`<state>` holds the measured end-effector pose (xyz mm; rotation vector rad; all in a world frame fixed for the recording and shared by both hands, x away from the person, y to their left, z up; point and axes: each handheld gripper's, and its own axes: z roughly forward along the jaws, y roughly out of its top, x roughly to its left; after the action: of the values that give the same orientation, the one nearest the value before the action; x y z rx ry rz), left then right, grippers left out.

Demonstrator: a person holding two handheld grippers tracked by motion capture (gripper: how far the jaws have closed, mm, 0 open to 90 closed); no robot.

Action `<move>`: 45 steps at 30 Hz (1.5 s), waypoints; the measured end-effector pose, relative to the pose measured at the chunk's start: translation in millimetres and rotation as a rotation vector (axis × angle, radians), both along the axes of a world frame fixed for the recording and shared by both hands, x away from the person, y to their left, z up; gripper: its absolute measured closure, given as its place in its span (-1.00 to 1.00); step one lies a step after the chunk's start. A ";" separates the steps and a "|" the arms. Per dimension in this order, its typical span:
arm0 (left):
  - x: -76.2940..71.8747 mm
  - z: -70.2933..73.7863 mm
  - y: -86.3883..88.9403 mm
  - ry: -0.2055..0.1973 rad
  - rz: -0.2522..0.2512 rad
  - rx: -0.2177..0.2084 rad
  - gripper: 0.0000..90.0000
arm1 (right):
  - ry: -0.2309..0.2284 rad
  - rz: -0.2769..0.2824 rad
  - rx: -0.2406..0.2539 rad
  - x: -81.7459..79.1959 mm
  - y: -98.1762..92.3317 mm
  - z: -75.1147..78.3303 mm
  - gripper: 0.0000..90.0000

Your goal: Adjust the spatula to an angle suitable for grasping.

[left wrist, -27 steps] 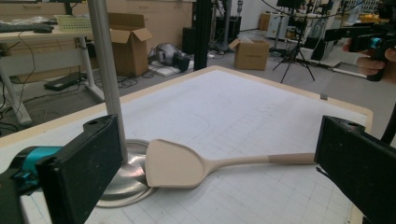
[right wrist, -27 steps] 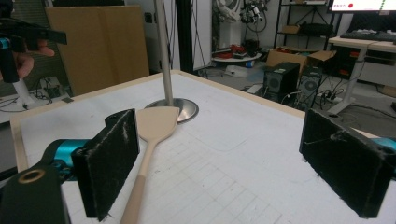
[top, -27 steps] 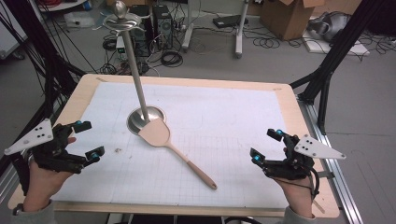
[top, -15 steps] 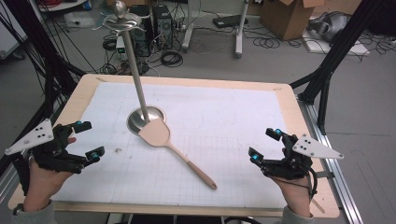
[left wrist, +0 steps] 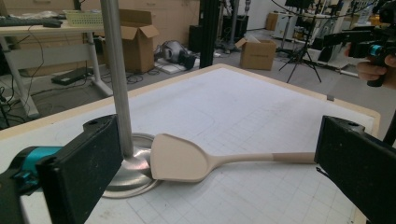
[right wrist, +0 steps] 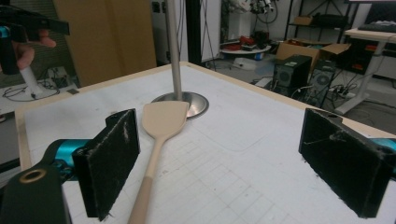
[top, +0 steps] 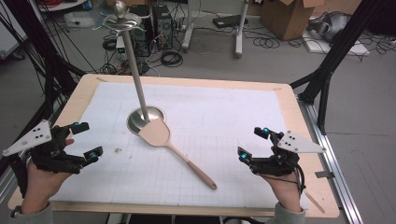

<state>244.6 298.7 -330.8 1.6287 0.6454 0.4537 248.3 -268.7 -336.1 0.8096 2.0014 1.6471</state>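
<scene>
High view, spatula: the beige spatula [top: 170, 150] lies flat on the white gridded mat [top: 224, 116], between the two grippers, its blade resting on the rim of the metal stand's round base [top: 145, 117] and its handle running toward the near edge.
High view, stand: a metal stand [top: 135, 70] rises from that base, with hooks at its top; it is the one upright thing near the blade.
High view, left gripper: the left gripper [top: 84, 140] hovers at the mat's left edge, jaws spread, nothing between them, well apart from the spatula.
High view, right gripper: the right gripper [top: 252, 142] hovers over the mat's right part, jaws spread and empty, near the handle end but not touching it.
High view, surroundings: a wooden table [top: 299, 121] under the mat; cables and cardboard boxes on the floor beyond.
Left gripper view: the spatula [left wrist: 187, 161] lies ahead between the wide-open black jaws, blade against the base [left wrist: 135, 168]; the pole stands just behind the left jaw.
Right gripper view: the spatula [right wrist: 161, 123] runs past the inner side of the left jaw, blade on the base [right wrist: 184, 100]; the jaws stand wide apart, holding nothing.
</scene>
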 end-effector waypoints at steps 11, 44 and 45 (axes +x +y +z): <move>-4.0 -3.1 3.5 0.019 0.036 -0.004 -0.96 | 0.025 0.050 -0.053 12.7 28.0 -7.0 -0.61; -7.1 -9.5 9.9 0.046 0.090 0.021 -0.96 | 0.073 0.102 -0.131 29.1 81.8 -33.0 0.86; -7.1 -9.7 10.2 0.048 0.093 0.021 -0.96 | 0.083 0.105 -0.134 29.0 84.5 -34.1 0.90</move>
<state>237.5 308.9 -340.5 1.6389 0.7567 0.4915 277.3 -184.3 -370.2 0.7469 2.2196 1.5383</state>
